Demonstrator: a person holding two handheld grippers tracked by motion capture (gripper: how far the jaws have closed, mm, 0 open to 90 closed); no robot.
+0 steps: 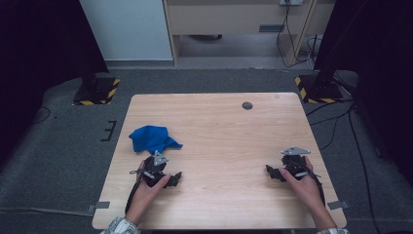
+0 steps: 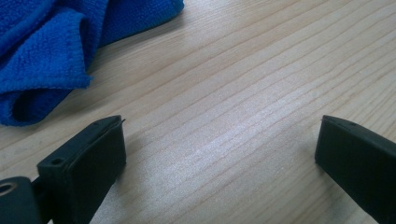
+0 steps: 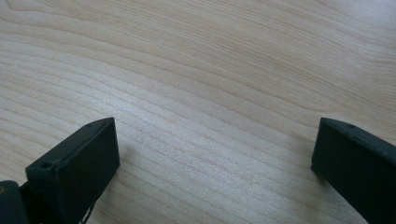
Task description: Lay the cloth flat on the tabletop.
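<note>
Blue cloth (image 2: 51, 51) cut off by the top and left edges in the left gripper view, its inner folds hidden, small dark round mark (image 1: 247, 105) on the table (image 1: 224, 126) too small to identify, person's forearms cut off at the bottom of the high view

A light wooden desk (image 1: 229, 141) with a small round grey cap (image 1: 247, 105) near its far edge. Grey carpet (image 1: 63, 146) surrounds it. Two black stand bases edged in yellow-and-black tape (image 1: 96, 91) sit beyond the far corners.
</note>
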